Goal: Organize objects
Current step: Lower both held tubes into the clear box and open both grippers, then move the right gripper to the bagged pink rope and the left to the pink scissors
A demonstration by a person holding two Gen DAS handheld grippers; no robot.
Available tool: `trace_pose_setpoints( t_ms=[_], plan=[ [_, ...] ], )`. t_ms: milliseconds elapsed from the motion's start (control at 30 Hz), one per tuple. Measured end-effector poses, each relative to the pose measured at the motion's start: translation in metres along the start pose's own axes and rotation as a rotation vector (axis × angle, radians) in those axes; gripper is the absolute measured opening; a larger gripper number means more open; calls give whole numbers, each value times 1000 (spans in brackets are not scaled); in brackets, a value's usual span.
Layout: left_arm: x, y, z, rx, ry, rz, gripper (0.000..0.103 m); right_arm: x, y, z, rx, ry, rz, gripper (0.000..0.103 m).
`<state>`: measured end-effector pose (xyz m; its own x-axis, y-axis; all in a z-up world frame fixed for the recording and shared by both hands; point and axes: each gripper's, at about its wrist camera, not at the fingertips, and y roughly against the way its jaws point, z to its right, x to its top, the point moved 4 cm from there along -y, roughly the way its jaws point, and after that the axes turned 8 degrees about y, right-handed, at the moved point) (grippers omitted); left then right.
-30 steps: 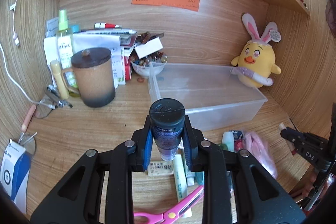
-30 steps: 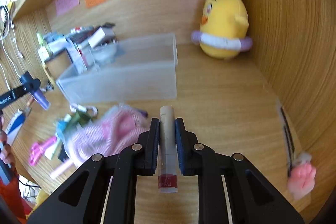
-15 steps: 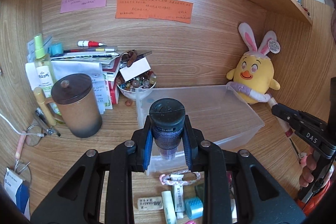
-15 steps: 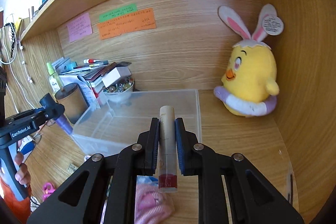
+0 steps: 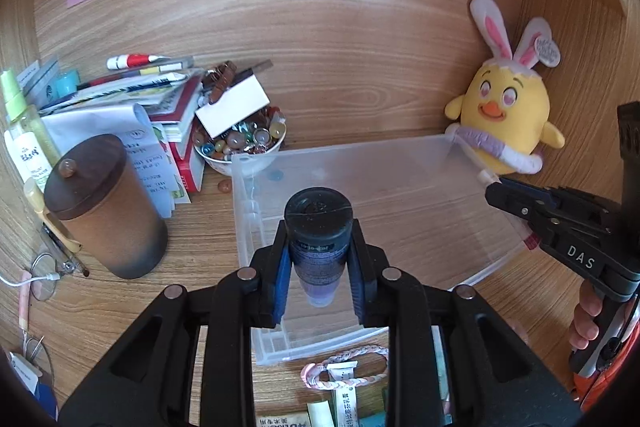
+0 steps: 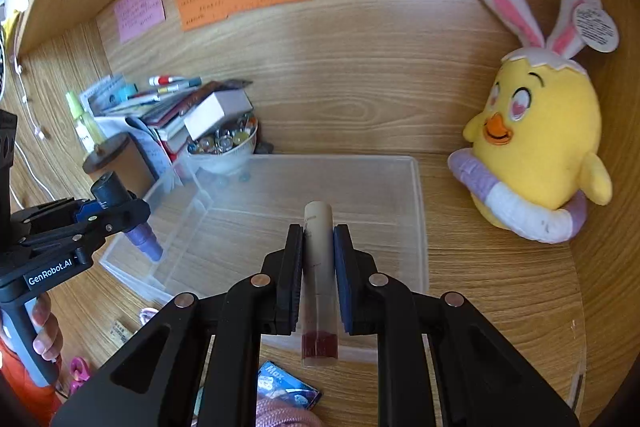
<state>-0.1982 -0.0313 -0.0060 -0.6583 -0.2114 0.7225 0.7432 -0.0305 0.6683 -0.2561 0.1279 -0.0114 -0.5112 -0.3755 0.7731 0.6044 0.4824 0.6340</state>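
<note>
My left gripper (image 5: 319, 227) is shut on a purple tube with a black cap (image 5: 319, 231) and holds it above the left end of a clear plastic bin (image 5: 400, 203). My right gripper (image 6: 318, 239) is shut on a beige lip-gloss tube with a dark red end (image 6: 318, 267) and holds it above the near side of the same bin (image 6: 416, 187). The bin looks empty. Each gripper shows in the other's view: the right one (image 5: 496, 189) at the bin's right end, the left one (image 6: 120, 211) at its left end.
A yellow chick plush (image 5: 504, 123) sits right of the bin. A bowl of beads (image 5: 240, 143), a stack of papers and books (image 5: 132, 99), a lidded brown mug (image 5: 104, 207) and a spray bottle (image 5: 20, 131) stand at the left. Small items (image 5: 344, 379) lie in front of the bin.
Both grippers have moved forward and up from the clutter in front to over the bin, each still holding its tube.
</note>
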Motion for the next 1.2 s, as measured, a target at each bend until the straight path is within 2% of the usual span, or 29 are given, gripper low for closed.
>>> trace_pose_setpoints(
  t_ms=[333, 567, 667, 700, 733, 800, 867, 967, 1033, 1100, 1200],
  plan=[
    [-8, -27, 8, 49, -62, -67, 25, -4, -37, -14, 5, 64, -101, 14],
    [-11, -32, 16, 31, -95, -84, 26, -10, -52, -23, 14, 92, -154, 14],
    [-11, -28, 18, 14, -96, -78, 33, -11, -52, -24, 15, 99, -167, 14],
    [-11, -25, 18, 13, -94, -70, 39, -11, -50, -25, 15, 103, -166, 15],
    [-11, -23, 18, 12, -93, -64, 46, -11, -47, -25, 10, 108, -164, 17],
    [-10, -16, 18, 10, -92, -45, 53, -9, -41, -26, -2, 116, -152, 31],
    [-9, -8, 18, 7, -92, -26, 57, -8, -31, -27, -17, 123, -126, 40],
    [-8, 6, 17, 3, -92, 4, 69, -7, -15, -28, -34, 132, -90, 52],
    [-8, 18, 16, 4, -89, 26, 85, -8, -3, -29, -32, 122, -69, 61],
    [-9, 30, 14, -7, -86, 51, 92, -10, 9, -29, -29, 112, -48, 70],
    [-12, 47, 10, -8, -84, 75, 96, -13, 28, -31, -30, 96, -16, 80]
  ],
)
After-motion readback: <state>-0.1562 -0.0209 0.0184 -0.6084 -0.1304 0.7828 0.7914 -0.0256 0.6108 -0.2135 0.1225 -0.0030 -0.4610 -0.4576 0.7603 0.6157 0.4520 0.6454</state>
